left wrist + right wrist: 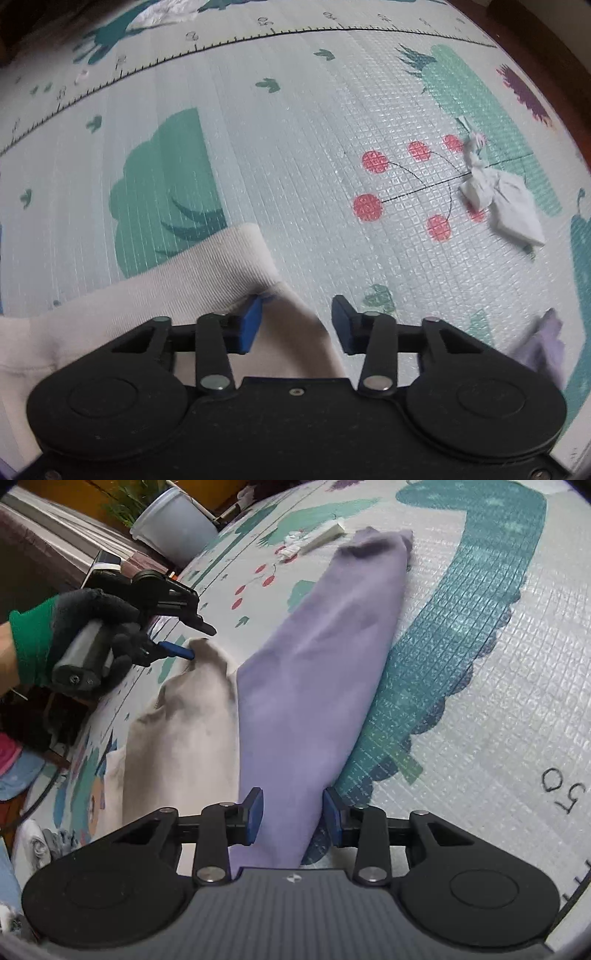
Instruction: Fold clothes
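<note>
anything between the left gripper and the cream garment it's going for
Nothing visible. The left gripper stands open right at the cream garment, one blue pad at the cloth's raised edge. The lilac garment lies beside it, not between them.

I am seeing soft, even indoor light in both views, with no hard shadows. The play mat (pixel 295 129) is giving a weak sheen on its embossed squares. The fisheye is bending the edges strongly, and the corners are going dark. The purple cloth (pixel 543 343) at the left view's border is looking blurred.
</note>
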`<state>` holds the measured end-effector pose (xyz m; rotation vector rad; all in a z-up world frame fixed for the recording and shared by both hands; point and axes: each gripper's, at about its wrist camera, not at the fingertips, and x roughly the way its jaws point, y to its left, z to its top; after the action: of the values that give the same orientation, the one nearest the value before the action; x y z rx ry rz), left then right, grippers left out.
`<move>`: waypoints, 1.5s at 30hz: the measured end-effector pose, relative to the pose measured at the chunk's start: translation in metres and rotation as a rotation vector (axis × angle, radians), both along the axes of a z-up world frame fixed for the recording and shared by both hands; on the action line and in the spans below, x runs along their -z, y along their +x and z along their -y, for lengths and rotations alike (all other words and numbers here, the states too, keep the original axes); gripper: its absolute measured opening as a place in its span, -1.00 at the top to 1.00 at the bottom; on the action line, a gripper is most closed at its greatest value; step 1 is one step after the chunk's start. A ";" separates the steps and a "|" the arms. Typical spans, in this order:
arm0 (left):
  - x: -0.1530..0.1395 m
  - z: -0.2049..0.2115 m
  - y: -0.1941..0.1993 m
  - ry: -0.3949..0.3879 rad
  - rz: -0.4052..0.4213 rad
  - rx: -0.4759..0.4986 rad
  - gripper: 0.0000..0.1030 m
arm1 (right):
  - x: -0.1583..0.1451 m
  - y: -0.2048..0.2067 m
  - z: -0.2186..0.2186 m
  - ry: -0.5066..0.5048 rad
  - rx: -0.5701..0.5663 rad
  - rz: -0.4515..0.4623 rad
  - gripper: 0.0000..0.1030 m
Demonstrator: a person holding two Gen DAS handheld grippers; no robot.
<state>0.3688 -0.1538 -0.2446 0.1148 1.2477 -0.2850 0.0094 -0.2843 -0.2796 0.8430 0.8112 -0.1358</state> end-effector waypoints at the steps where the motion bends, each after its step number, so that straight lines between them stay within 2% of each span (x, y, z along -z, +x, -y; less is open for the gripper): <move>1: -0.001 -0.001 0.000 0.000 0.004 0.012 0.40 | 0.000 0.000 -0.001 -0.007 -0.010 0.004 0.26; 2: -0.001 -0.001 -0.001 0.001 0.008 0.023 0.46 | 0.001 0.000 0.000 -0.005 -0.019 0.009 0.28; 5: -0.004 -0.004 -0.001 0.002 0.021 0.059 0.69 | 0.005 0.001 0.002 0.014 -0.039 0.015 0.82; 7: -0.005 -0.005 -0.002 0.003 0.029 0.082 0.80 | 0.007 -0.003 0.010 0.057 -0.017 0.046 0.84; 10: -0.007 -0.007 -0.003 0.004 0.042 0.117 0.84 | 0.007 -0.005 0.016 0.090 -0.017 0.088 0.86; 16: -0.021 -0.024 -0.001 -0.021 0.050 0.155 0.86 | 0.001 -0.004 0.020 0.175 -0.051 0.187 0.88; 17: -0.023 -0.026 -0.001 -0.025 0.049 0.162 0.86 | -0.002 -0.002 0.018 0.156 -0.075 0.198 0.88; 24: -0.030 -0.049 -0.003 -0.017 0.051 0.190 0.86 | -0.026 0.006 -0.021 -0.180 -0.354 0.207 0.88; 28: -0.029 -0.070 -0.004 -0.004 0.058 0.188 0.86 | -0.033 0.005 -0.047 -0.281 -0.487 0.233 0.88; 32: -0.025 -0.089 -0.004 -0.009 0.090 0.201 0.86 | -0.037 -0.005 -0.065 -0.332 -0.583 0.254 0.88; 37: -0.024 -0.102 -0.004 -0.042 0.144 0.231 0.86 | -0.034 -0.004 -0.079 -0.345 -0.617 0.228 0.88; 42: -0.016 -0.114 -0.004 -0.056 0.124 0.225 0.86 | -0.027 -0.002 -0.083 -0.358 -0.638 0.205 0.88; 45: -0.015 -0.126 -0.005 -0.141 0.136 0.165 0.86 | -0.024 -0.002 -0.083 -0.350 -0.634 0.198 0.88</move>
<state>0.3638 -0.0274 -0.2291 0.1144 1.0814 -0.4990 0.0074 -0.2014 -0.2558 0.2393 0.8024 0.3542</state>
